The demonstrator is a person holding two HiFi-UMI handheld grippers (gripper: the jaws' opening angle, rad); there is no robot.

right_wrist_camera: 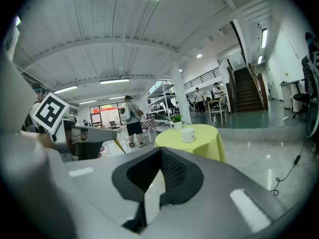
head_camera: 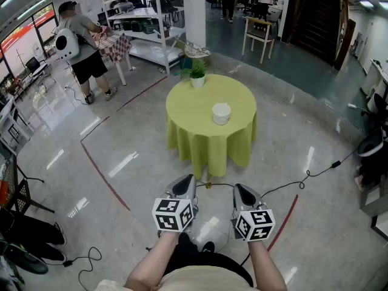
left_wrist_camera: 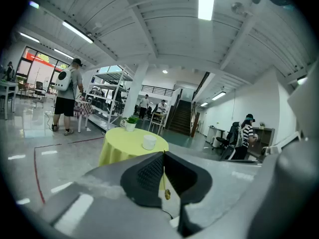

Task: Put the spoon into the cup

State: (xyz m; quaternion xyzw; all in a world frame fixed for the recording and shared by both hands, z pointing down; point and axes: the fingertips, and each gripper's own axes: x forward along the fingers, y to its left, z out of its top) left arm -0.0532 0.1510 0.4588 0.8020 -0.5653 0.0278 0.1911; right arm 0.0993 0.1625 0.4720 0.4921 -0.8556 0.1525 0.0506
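Nearest to me, I'm holding both tools low in front of my body. The left gripper (head_camera: 188, 177) is showing its dark ribbed pads pressed together at the tips in its own view, with nothing pinched between them. The right gripper (head_camera: 238, 187) is reading the same in its view: tips meeting, only bare floor showing through the slit lower down.

Just past the tips, a thin black cable (head_camera: 285, 184) is trailing across the glossy grey floor. Beyond that open stretch, the round table under a yellow-green cloth (head_camera: 206, 144) is standing well apart from me. The squat white cup (head_camera: 221, 113) is sitting upright on it, toward the near right of the top, with a small potted green plant (head_camera: 197, 73) at the far edge.

I'm hunting for the spoon and finding it in no view, so I cannot tell where it lies or how its long axis runs.

What matters is that the cup is lying straight ahead, between the two lines of aim, perhaps a shade closer to the right side. I'm judging that I need to walk in before anything else.

Farther back left, a person with a white backpack (head_camera: 68, 43) is standing by the shelving.
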